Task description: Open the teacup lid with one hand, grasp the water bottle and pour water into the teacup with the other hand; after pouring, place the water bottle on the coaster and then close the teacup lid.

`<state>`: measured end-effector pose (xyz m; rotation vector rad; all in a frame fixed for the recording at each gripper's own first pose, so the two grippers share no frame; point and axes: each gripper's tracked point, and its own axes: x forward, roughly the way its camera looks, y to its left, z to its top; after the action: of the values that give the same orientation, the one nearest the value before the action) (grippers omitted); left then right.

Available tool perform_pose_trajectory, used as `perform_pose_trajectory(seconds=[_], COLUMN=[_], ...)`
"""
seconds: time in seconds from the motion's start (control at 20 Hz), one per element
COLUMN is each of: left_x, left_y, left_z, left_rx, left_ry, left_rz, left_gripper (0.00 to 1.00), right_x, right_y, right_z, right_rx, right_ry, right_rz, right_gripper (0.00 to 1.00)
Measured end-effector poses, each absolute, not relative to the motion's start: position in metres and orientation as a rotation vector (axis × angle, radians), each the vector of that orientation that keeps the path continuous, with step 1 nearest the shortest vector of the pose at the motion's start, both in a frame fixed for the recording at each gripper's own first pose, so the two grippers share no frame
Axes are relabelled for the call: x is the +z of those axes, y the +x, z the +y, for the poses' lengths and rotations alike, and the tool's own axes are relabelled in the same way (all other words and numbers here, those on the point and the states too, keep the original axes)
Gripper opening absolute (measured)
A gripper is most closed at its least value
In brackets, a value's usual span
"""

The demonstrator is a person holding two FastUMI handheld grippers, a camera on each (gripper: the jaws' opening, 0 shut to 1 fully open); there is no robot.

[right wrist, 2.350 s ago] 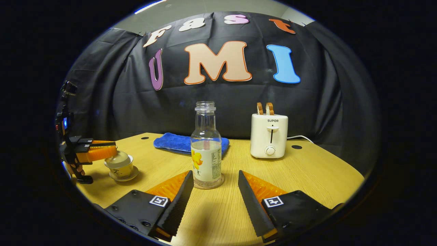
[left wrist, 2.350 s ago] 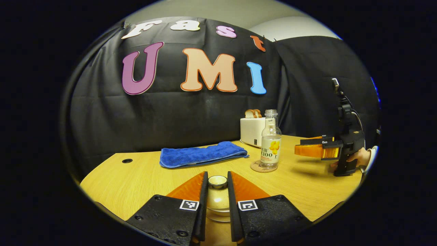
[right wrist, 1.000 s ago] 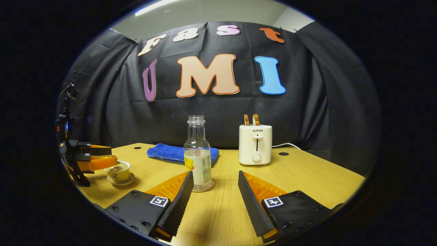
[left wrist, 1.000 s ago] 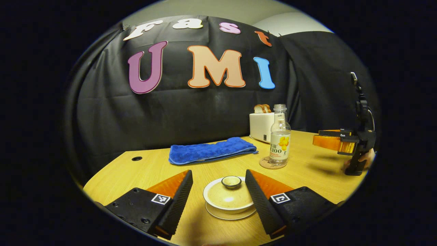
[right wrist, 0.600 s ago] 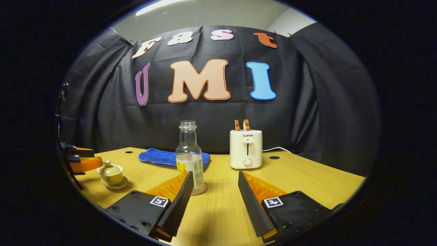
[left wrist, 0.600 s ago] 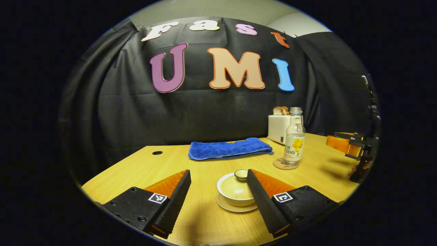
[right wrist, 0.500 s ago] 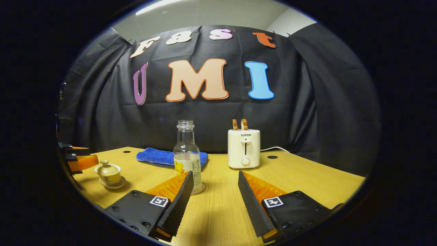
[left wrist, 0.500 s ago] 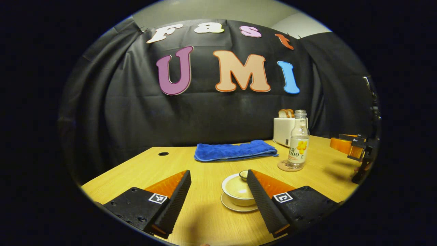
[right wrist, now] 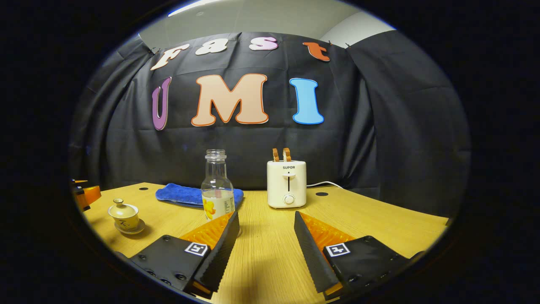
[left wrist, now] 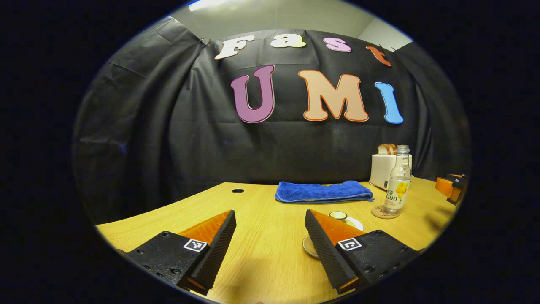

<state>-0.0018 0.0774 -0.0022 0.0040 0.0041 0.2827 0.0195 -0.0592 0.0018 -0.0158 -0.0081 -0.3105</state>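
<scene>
Both grippers, left gripper [left wrist: 270,219] and right gripper [right wrist: 263,219], have backed off, jaws wide (holding nothing); lidded teacup [right wrist: 123,216] and water bottle [right wrist: 217,185] look finished.

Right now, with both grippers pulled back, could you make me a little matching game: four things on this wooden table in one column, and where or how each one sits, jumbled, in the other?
Things:
1. clear glass water bottle
2. small cream teacup
3. folded blue cloth
4. white toaster

States:
A. lying flat near the black wall
B. two bread slices sticking up out of the top
C. standing upright on a round coaster, no cap on
D. lid on, sitting on a saucer

Pairs: 1-C, 2-D, 3-A, 4-B
</scene>
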Motion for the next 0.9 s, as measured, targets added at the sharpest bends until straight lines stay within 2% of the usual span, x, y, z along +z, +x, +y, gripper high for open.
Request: perform_pose_trajectory(seconds=[0.2,0.25,0.3,0.35,0.45,0.5,0.55,0.6,0.8,0.85,0.9], left_x=[-0.002,-0.003,-0.003,-0.003,-0.003,-0.003,-0.003,-0.003,-0.003,-0.003,-0.003], left_y=[-0.007,-0.008,-0.009,-0.009,-0.009,-0.009,-0.010,-0.010,-0.010,-0.009,-0.010], left_z=[0.084,0.088,0.090,0.091,0.090,0.090,0.091,0.091,0.090,0.090,0.091], left_rx=[0.330,0.344,0.358,0.367,0.369,0.369,0.369,0.369,0.369,0.368,0.368], left_ry=[0.007,0.007,0.008,0.008,0.007,0.007,0.007,0.007,0.007,0.007,0.007], left_rz=[0.005,0.006,0.005,0.005,0.005,0.005,0.005,0.005,0.004,0.004,0.004], left_gripper=[0.96,0.96,0.96,1.00,0.96,0.96,1.00,0.96,0.96,0.96,0.96], right_x=[0.001,0.002,0.002,0.002,0.002,0.002,0.002,0.002,0.002,0.002,0.002], right_y=[0.019,0.018,0.016,0.015,0.014,0.015,0.015,0.015,0.015,0.015,0.015], right_z=[-0.063,-0.066,-0.070,-0.073,-0.072,-0.072,-0.072,-0.072,-0.072,-0.072,-0.072], right_rx=[-0.328,-0.347,-0.371,-0.386,-0.387,-0.387,-0.388,-0.388,-0.388,-0.388,-0.388], right_ry=[-0.016,-0.017,-0.018,-0.018,-0.018,-0.018,-0.018,-0.018,-0.018,-0.018,-0.018], right_rz=[-0.009,-0.010,-0.011,-0.011,-0.012,-0.011,-0.012,-0.011,-0.012,-0.012,-0.012], right_gripper=[0.86,0.81,0.81,0.81,0.81,0.89,0.85,0.85,0.86,0.81,0.90])
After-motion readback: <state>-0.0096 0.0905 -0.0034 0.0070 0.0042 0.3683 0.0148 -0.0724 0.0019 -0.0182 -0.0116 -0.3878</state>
